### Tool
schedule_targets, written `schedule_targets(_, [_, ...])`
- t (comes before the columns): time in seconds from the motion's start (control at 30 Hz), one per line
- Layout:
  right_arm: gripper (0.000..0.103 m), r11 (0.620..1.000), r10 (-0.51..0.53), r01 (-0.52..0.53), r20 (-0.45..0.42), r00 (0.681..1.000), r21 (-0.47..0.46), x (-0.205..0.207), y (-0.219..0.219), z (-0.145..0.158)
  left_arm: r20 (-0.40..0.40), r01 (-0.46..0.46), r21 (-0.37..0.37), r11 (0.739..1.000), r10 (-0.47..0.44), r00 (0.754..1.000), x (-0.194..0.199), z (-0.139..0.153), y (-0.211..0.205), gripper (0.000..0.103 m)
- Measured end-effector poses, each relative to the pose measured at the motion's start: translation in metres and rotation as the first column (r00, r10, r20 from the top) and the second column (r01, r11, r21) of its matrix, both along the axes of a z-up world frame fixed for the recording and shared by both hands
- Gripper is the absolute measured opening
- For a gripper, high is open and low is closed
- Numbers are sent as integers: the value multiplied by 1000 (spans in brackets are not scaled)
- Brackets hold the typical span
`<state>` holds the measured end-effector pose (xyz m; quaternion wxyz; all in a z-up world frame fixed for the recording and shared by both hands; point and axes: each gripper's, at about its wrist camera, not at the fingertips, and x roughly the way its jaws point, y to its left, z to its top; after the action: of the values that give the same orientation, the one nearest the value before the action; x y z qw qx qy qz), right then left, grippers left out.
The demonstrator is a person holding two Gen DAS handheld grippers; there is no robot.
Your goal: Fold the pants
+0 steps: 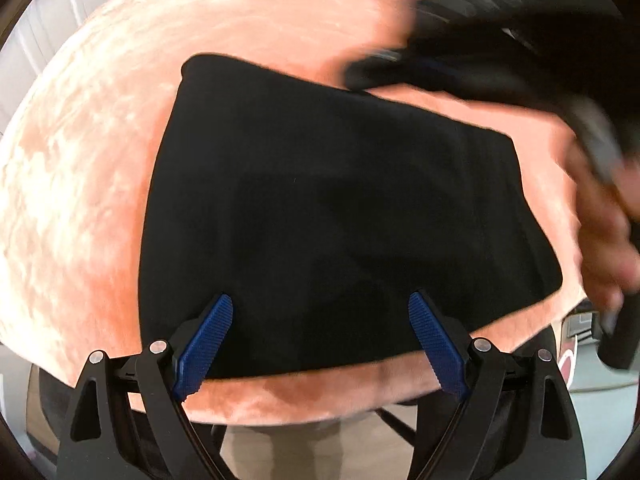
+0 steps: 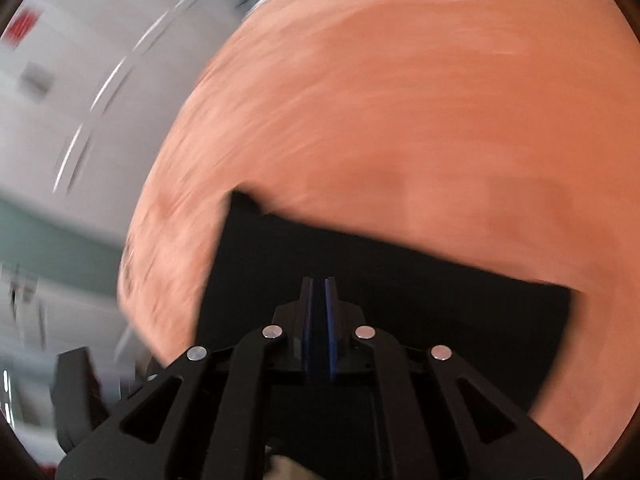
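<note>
While your left gripper (image 1: 320,340) hangs over the near edge of the pants (image 1: 320,208), its blue pads (image 1: 206,346) stand spread wide with nothing between them, tilted steeply down at the fabric. The pants lie folded into a flat black block on the pink fuzzy cover (image 1: 80,200) of the table, near edge close to the cover's front rim, far left corner pointing up and away. Further right in the left wrist view, your right hand (image 1: 600,240) is a blur at the pants' right side, wrapped on a dark handle; the black body above it reaches over the far right corner of the fabric, too smeared to tell contact. In the right wrist view, your right gripper (image 2: 319,320) has its pads (image 2: 329,320) pressed nearly together, only a thin slit between them, and nothing visibly pinched there. It sits above the black pants, which fill the lower middle of that view, with the pink cover around them. Background is motion-blurred.
</note>
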<state>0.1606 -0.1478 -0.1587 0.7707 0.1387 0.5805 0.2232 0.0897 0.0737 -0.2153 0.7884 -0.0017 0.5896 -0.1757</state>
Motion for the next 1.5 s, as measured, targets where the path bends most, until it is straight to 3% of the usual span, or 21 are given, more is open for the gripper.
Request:
schedule_targets(0.13, [6, 987, 133, -139, -71, 989, -84, 50, 73, -32, 14, 23, 37, 999, -24, 1000, -9, -3, 1, 87])
schedule_targets(0.27, [0, 979, 120, -134, -101, 988, -151, 86, 105, -62, 30, 12, 134, 991, -16, 999, -3, -6, -22, 87])
schedule_targets(0.37, [0, 993, 60, -72, -126, 990, -96, 97, 105, -63, 9, 6, 108, 994, -7, 1000, 3, -8, -23, 87])
schedule_targets(0.47, [5, 1000, -10, 10, -15, 1000, 4, 74, 77, -27, -6, -4, 96, 995, 5, 1000, 10, -10, -15, 88])
schedule_targets(0.5, [7, 998, -59, 59, 40, 997, 3, 53, 51, -11, -3, -2, 102, 995, 3, 1000, 10, -10, -16, 88])
schedule_targets(0.63, [7, 977, -207, 211, 107, 972, -26, -26, -26, 6, 12, 1, 131, 991, -2, 1000, 6, -18, -15, 88])
schedule_targets(0.67, [7, 971, -235, 238, 103, 966, -19, -41, -39, 2, 15, 0, 138, 990, -2, 1000, -3, -30, -21, 88])
schedule_targets(0.77, [7, 943, -329, 331, 51, 943, -31, -96, -87, -16, 18, -3, 159, 987, 0, 1000, -4, -29, -27, 89])
schedule_targets(0.83, [0, 933, -353, 353, 13, 936, -69, -120, -112, -41, 14, -5, 158, 987, 3, 1000, -3, -36, -23, 89])
schedule_targets(0.87, [0, 931, -363, 362, 5, 932, -42, -127, -121, -47, 13, -7, 167, 986, 5, 1000, -4, -37, -25, 89])
schedule_targets(0.9, [0, 918, -397, 397, -7, 918, 15, -135, -131, -46, 19, -7, 181, 983, 4, 1000, -3, -38, -27, 89])
schedule_targets(0.97, [4, 906, -423, 422, 28, 906, 21, -143, -128, -29, 27, -3, 205, 979, -2, 1000, -3, -38, -32, 89])
schedule_targets(1.07, [7, 934, -358, 355, 63, 932, 47, -150, -115, -15, 35, -19, 226, 974, 12, 999, -5, -38, -38, 89])
schedule_targets(1.17, [6, 938, -345, 347, 54, 937, -25, -155, -118, -36, 36, -23, 242, 970, 14, 999, -5, -37, -44, 90])
schedule_targets(1.2, [0, 932, -362, 362, 29, 932, 1, -159, -127, -49, 34, -22, 250, 968, 14, 999, -5, -38, -46, 90])
schedule_targets(1.3, [0, 882, -449, 449, -38, 893, 140, -171, -145, -53, 38, -20, 256, 967, 11, 999, -8, -36, -49, 90])
schedule_targets(1.37, [3, 886, -450, 447, 0, 893, 122, -177, -146, -39, 37, -39, 231, 972, 31, 999, -12, -24, -47, 90])
schedule_targets(1.47, [14, 887, -459, 453, 73, 885, 84, -188, -155, -16, 40, -103, 74, 992, 100, 994, -13, 1, -21, 90])
schedule_targets(1.5, [42, 882, -472, 466, 94, 877, 74, -191, -160, -11, 19, -129, 7, 992, 129, 991, -11, 6, -8, 92])
